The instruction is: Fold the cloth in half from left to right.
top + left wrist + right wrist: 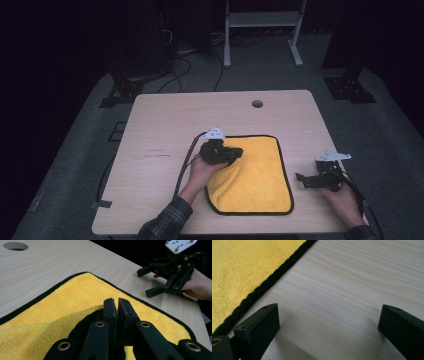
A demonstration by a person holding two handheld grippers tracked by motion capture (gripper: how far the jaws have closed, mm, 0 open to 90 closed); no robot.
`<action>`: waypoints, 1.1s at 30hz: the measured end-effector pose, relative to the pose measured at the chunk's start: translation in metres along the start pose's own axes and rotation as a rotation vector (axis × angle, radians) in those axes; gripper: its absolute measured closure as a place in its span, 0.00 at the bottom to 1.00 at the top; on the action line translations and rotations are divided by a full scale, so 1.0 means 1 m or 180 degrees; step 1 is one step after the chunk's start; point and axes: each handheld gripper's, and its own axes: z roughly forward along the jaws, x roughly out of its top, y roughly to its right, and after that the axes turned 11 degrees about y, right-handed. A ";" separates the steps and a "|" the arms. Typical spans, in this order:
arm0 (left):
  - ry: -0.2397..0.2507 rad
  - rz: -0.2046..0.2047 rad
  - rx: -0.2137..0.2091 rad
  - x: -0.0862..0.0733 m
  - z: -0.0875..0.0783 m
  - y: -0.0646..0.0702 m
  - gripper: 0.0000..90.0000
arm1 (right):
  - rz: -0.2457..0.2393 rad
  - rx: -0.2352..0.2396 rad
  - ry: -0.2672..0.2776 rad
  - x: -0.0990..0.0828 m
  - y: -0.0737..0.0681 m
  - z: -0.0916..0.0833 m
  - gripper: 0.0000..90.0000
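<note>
on the table (165,120) lies one yellow cloth (260,180) with a black hem, right of centre toward the person's edge; its left part is folded over onto itself. one round hole (257,104) sits near the far edge. the left gripper (117,305) is over the cloth's left part, jaws closed together, a fold of cloth pinched low between them. the right gripper (328,320) rests just right of the cloth, jaws wide apart over bare wood, holding nothing.

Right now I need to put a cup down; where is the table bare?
Bare wood lies left of the yellow cloth, and along the far edge around the round hole. Crowded: the left tongs are on the cloth, the right tongs beside its right edge.
</note>
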 end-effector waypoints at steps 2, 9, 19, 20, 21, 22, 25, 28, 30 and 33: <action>-0.0007 0.0009 -0.0030 0.002 0.007 0.002 0.94 | 0.0000 0.0000 -0.0001 0.000 0.000 0.000 0.03; -0.0001 0.0002 -0.0135 0.006 0.031 0.008 0.94 | 0.0000 0.0000 0.0000 0.000 0.000 0.000 0.03; -0.0047 -0.0078 -0.0243 0.004 0.064 0.015 0.94 | 0.0002 0.0001 0.0000 0.000 0.000 0.000 0.03; -0.0051 -0.0083 -0.0249 0.004 0.067 0.015 0.94 | 0.0001 -0.0001 0.0001 0.000 0.000 0.000 0.03; -0.0064 -0.0086 -0.0258 0.005 0.070 0.016 0.94 | 0.0004 -0.0002 0.0002 0.000 0.000 0.000 0.03; -0.0077 -0.0085 -0.0269 0.005 0.074 0.017 0.94 | 0.0002 0.0001 0.0000 0.000 0.000 0.000 0.03; -0.0113 -0.0076 -0.0277 0.005 0.084 0.019 0.94 | 0.0003 0.0000 0.0000 0.000 0.000 0.000 0.03; -0.0168 -0.0078 -0.0295 0.005 0.093 0.020 0.94 | 0.0001 0.0000 -0.0001 0.000 0.000 0.000 0.03; -0.0212 -0.0074 -0.0307 0.004 0.100 0.021 0.94 | -0.0004 0.0002 -0.0003 0.000 0.000 0.000 0.03; -0.0250 -0.0093 -0.0326 0.003 0.107 0.023 0.94 | -0.0003 0.0002 -0.0003 0.000 0.000 0.000 0.03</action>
